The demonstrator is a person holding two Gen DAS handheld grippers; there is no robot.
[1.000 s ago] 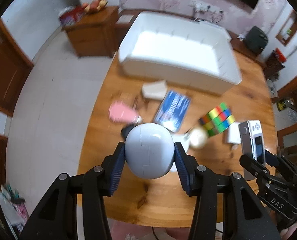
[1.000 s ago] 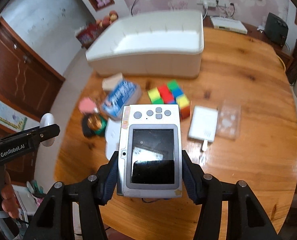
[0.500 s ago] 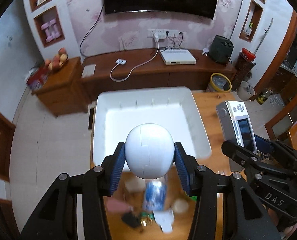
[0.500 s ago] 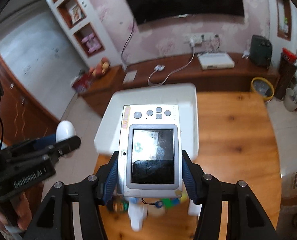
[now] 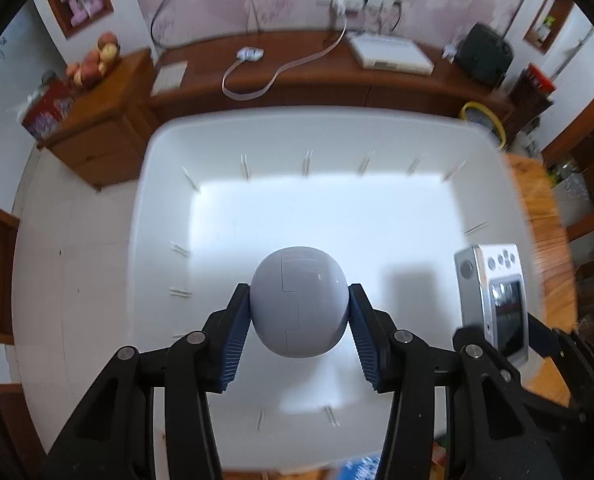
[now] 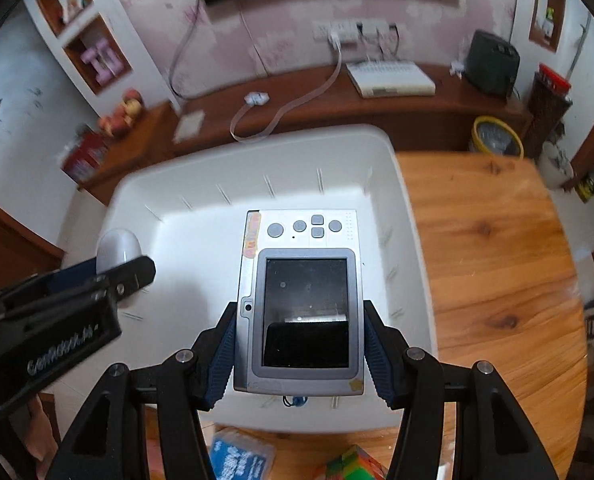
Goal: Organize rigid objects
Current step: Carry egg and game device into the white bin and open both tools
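Left tool (image 5: 299, 322): closed on a pale grey, smooth plastic egg-shaped shell (image 5: 299, 301) with a stepped seam; blue ribbed pads bear on its two flanks.
Egg position: hanging over the left-centre floor of the bin, clear of every wall.
Bin: large white rectangular plastic bin (image 5: 165, 184) with thin ribs up its inner walls; nothing seen lying in it; it stands on the orange-brown wooden worktop (image 6: 493, 264).
Right tool (image 6: 299, 354): closed on a silver rectangular handheld game console (image 6: 299, 300) with dark screen and grey buttons, gripped by its long edges.
Console position: over the right half of the bin, near the right wall.
Handling, egg: round and slick, likely to roll; best lowered close to the floor before the pads part.
Handling, console: best laid flat, apart from the egg, and set down rather than dropped.
Remaining: a blue packet (image 6: 239, 458) and multicoloured cube (image 6: 353, 466) lie on the worktop in front of the bin.
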